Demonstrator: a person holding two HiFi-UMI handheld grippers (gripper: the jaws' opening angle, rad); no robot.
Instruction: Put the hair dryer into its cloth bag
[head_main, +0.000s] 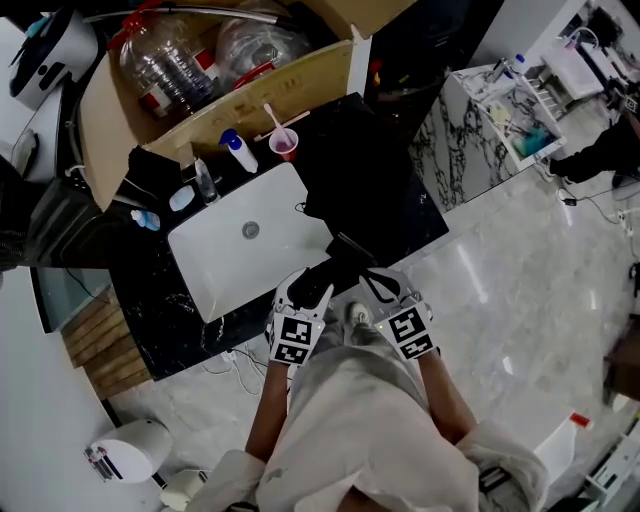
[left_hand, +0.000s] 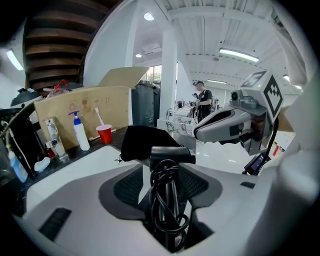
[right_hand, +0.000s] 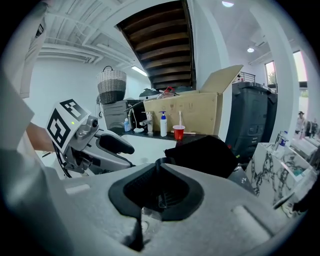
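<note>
- Left gripper (left_hand: 167, 172): jaws apart, astride the hair dryer (left_hand: 172, 154) at its cord-wrapped handle, just right of the sink (head_main: 230, 265).
- Right gripper (right_hand: 159, 167): closed; I judge it pinches the cloth bag (right_hand: 202, 155) by its edge.
- Bagging not begun.

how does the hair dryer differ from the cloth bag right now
The hair dryer is rigid, its cord bundled along the handle; the cloth bag is a soft, slumped heap. The hair dryer sits between the jaws of the left gripper; the cloth bag lies beyond them on the counter. Both are black, and the dryer is outside the bag.
</note>
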